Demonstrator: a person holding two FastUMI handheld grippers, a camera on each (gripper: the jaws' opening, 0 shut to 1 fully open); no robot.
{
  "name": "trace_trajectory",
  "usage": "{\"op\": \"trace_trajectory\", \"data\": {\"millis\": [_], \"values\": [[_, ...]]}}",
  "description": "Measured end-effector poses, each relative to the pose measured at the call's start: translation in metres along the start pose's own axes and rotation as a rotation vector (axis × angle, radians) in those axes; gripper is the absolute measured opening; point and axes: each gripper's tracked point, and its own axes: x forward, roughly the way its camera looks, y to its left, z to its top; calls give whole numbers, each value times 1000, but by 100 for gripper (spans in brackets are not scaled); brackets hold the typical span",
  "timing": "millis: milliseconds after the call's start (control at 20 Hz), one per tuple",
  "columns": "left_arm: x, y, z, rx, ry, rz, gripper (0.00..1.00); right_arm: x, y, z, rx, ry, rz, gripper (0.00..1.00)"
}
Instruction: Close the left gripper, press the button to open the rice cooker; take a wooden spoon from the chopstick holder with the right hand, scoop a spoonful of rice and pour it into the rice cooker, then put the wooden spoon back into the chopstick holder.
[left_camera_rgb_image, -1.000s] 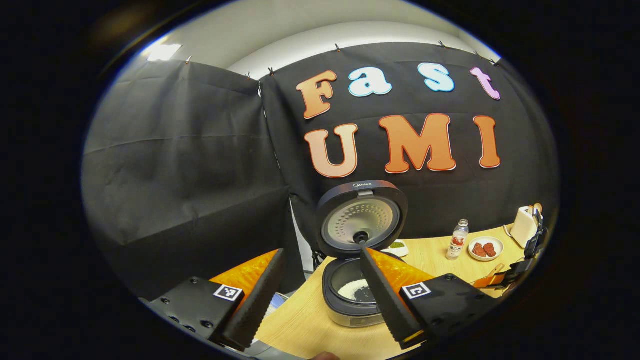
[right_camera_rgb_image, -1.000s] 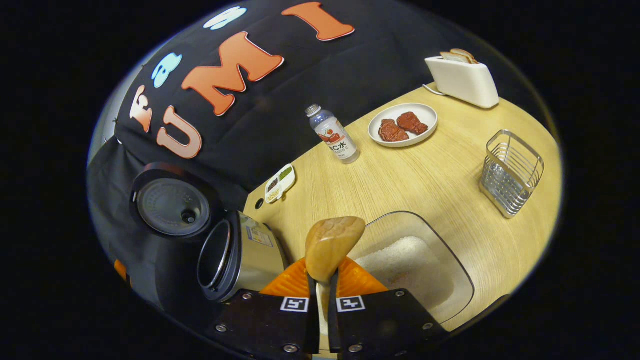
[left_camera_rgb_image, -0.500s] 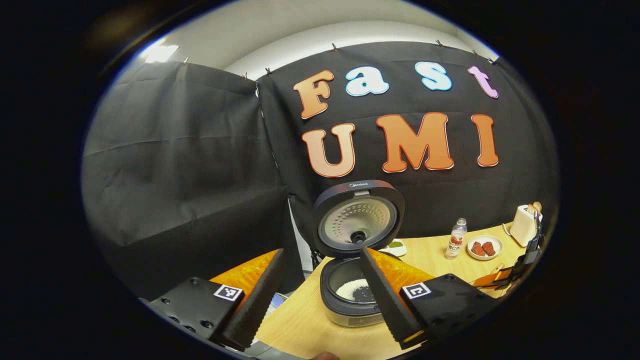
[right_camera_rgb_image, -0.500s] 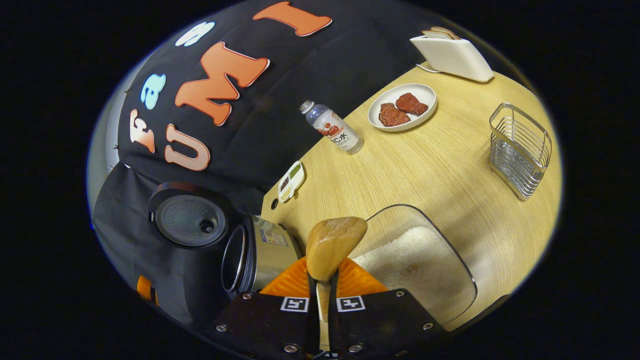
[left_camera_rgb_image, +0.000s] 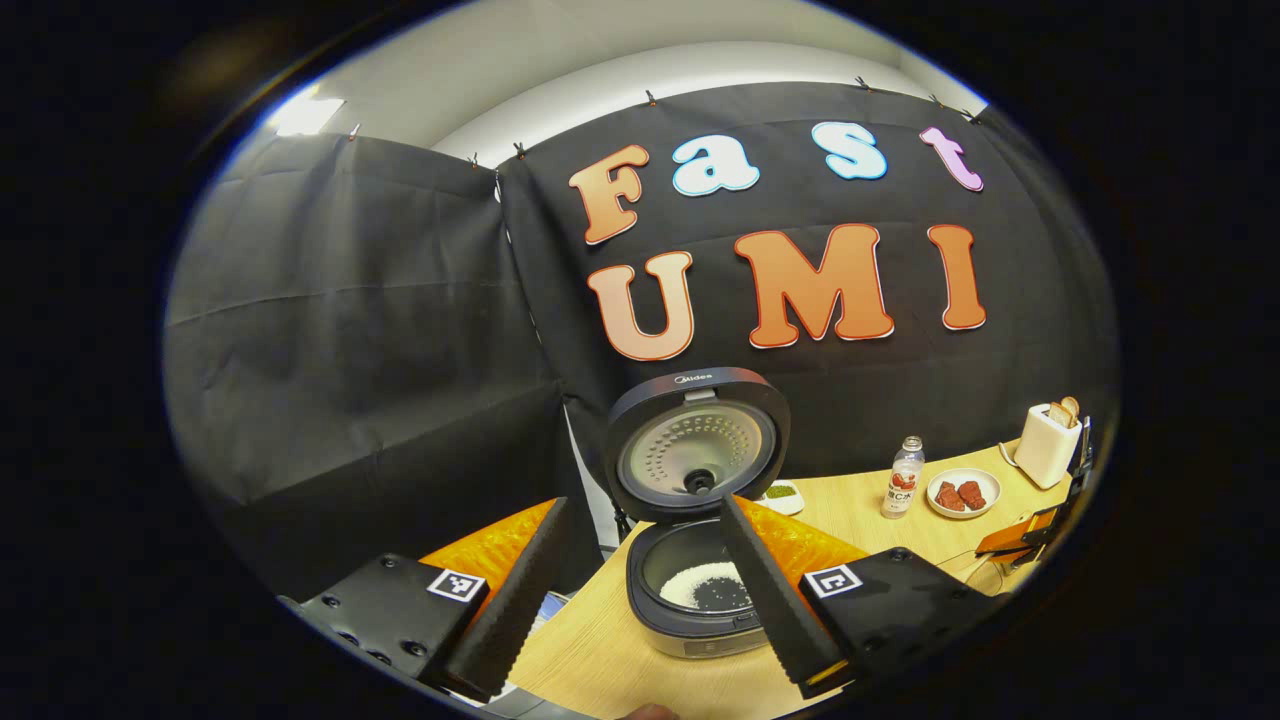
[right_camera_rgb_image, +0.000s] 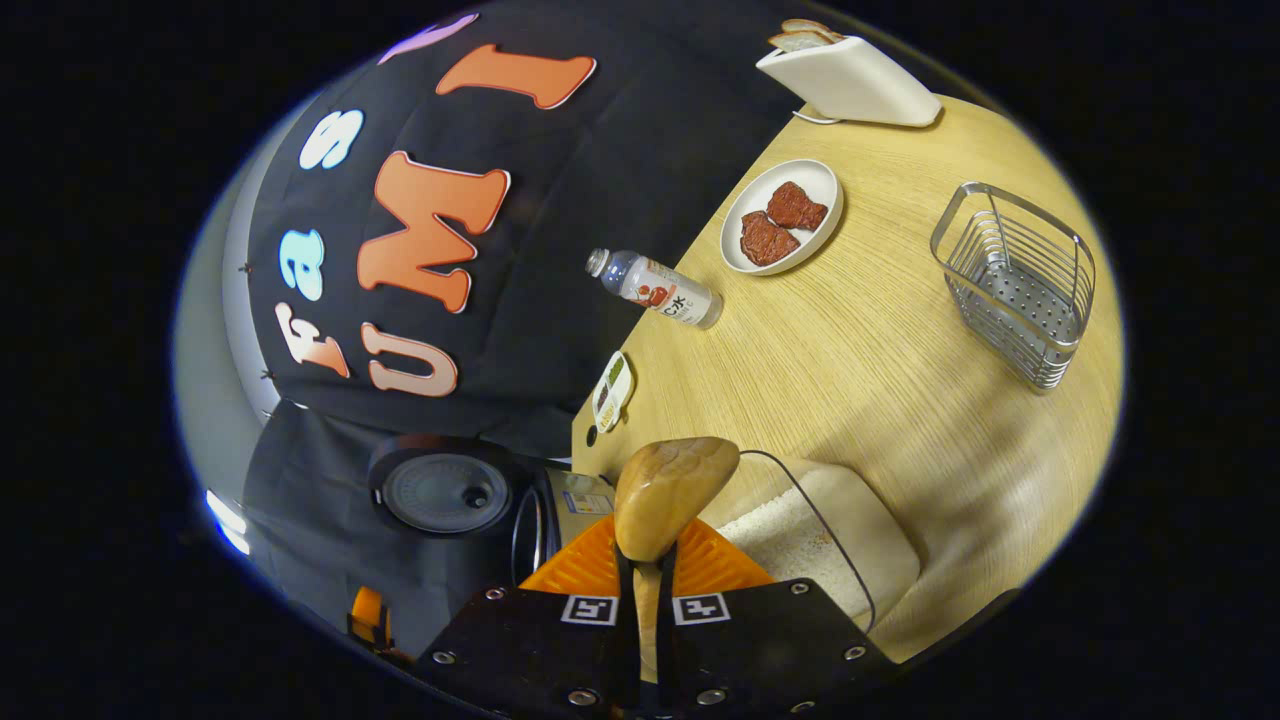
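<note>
The rice cooker (left_camera_rgb_image: 700, 600) stands open with its lid (left_camera_rgb_image: 695, 445) upright and white rice in the pot. My left gripper (left_camera_rgb_image: 640, 505) hovers open in front of it, holding nothing. My right gripper (right_camera_rgb_image: 646, 565) is shut on the handle of the wooden spoon (right_camera_rgb_image: 672, 488), whose bowl sticks out past the fingers. It hangs over the near edge of a clear rice container (right_camera_rgb_image: 810, 540). The wire chopstick holder (right_camera_rgb_image: 1015, 275) stands at the right of the table. The open rice cooker (right_camera_rgb_image: 545, 505) sits low on the left in the right gripper view.
Along the back of the wooden table (right_camera_rgb_image: 860, 370) are a bottle (right_camera_rgb_image: 655, 292), a plate of meat (right_camera_rgb_image: 780, 215), a white toaster (right_camera_rgb_image: 845, 75) and a small dish (right_camera_rgb_image: 612, 392). The other gripper (left_camera_rgb_image: 1015, 538) shows at the far right of the left gripper view.
My right gripper has rolled with the spoon still held, so the table tilts more steeply in its view. The cooker has drifted down and left in the left gripper view.
</note>
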Motion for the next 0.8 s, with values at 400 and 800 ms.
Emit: {"op": "trace_trajectory", "data": {"millis": [400,800], "values": [[-3,-16,13,-23,-39,-19,97,-37,38,34,257,-24,189,6],[-19,3,18,-72,-67,28,97,-37,100,40,462,47,378,6]]}}
